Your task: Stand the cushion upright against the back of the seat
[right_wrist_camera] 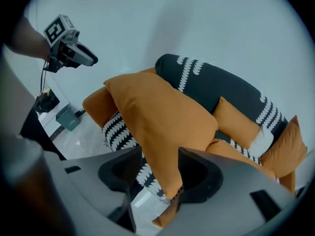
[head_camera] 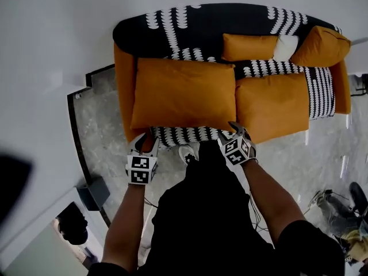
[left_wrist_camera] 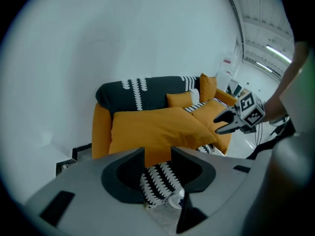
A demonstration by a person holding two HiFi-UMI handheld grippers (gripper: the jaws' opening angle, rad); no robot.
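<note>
Both the left claw (head_camera: 145,144) and right claw (head_camera: 234,131) hang open, reaching for the 6 o'clock edge of the cushion (head_camera: 184,94), flat on the seat (head_camera: 184,135); next, pinch that edge and tip it up to the back (head_camera: 195,30).

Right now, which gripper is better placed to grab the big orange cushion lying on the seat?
Probably right: the right gripper, open, straddles the cushion corner; the left gripper, open, frames mostly patterned sofa front.

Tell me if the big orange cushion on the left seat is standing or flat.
Flat: the cushion lies broad face up across the seat, not against the backrest.
</note>
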